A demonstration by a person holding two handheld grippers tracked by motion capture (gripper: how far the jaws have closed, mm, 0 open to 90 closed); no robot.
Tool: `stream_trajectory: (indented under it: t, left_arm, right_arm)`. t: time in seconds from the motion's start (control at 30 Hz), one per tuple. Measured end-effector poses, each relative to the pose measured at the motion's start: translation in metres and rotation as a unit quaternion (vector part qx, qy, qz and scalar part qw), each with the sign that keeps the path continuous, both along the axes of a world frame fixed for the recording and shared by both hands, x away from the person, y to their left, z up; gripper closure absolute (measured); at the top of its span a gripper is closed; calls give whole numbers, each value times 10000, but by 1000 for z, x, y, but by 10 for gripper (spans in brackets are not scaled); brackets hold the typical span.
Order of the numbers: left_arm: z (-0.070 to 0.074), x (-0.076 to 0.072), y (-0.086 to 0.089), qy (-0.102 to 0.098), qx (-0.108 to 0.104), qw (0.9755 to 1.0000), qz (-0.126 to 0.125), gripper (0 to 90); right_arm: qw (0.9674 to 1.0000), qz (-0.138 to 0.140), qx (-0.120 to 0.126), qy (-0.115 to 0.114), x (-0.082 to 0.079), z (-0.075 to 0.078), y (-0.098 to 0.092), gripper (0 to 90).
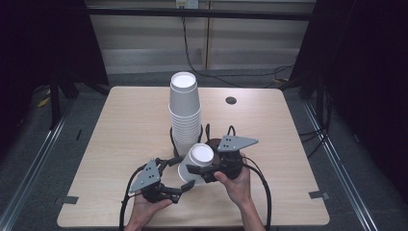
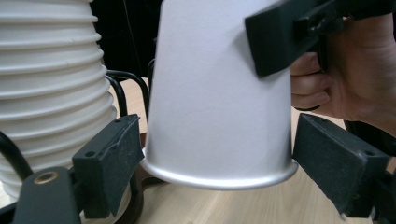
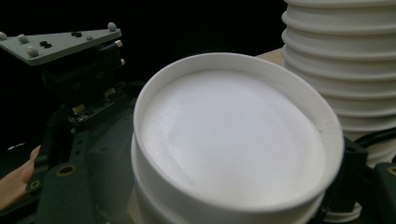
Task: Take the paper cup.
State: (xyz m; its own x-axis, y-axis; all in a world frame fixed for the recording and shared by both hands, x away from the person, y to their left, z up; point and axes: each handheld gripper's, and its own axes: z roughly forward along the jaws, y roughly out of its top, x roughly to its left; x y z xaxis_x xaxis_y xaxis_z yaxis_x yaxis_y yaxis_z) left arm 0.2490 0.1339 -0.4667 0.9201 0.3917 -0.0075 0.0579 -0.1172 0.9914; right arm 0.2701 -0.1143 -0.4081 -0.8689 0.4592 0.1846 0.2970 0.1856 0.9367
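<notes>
Your right claw (image 1: pixel 196 170) clamped on an upside-down white paper cup (image 1: pixel 196 161), lifted beside the tall cup stack (image 1: pixel 184 109) on the table (image 1: pixel 120 125), your left claw (image 1: pixel 185 185) spread wide around its rim.

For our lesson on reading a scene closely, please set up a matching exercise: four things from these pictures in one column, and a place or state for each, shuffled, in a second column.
Things
1. stack of cups
2. single cup
3. left gripper
4. dark round hole

Places or states
A. in the table top, toward the far right
B. open, jaws either side of a cup's rim
C. upside down, standing tall mid-table
D. upside down and tilted, held by the right gripper

Pairs: 1-C, 2-D, 3-B, 4-A
</notes>
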Motion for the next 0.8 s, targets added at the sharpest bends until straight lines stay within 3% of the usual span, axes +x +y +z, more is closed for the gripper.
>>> stream_trajectory:
  t: [0.33,0.7,0.8]
  left_arm:
    - [-2,4,-5,102,11,9999,-122,94]
    - [-5,6,-11,126,-3,9997,-222,95]
    - [-7,10,-13,219,-10,9993,-295,99]
  right_arm:
    - [9998,188,44,29,-2,-2,7,218]
    - [9996,293,39,24,-2,-5,10,217]
    - [9994,337,115,53,-1,-7,11,217]
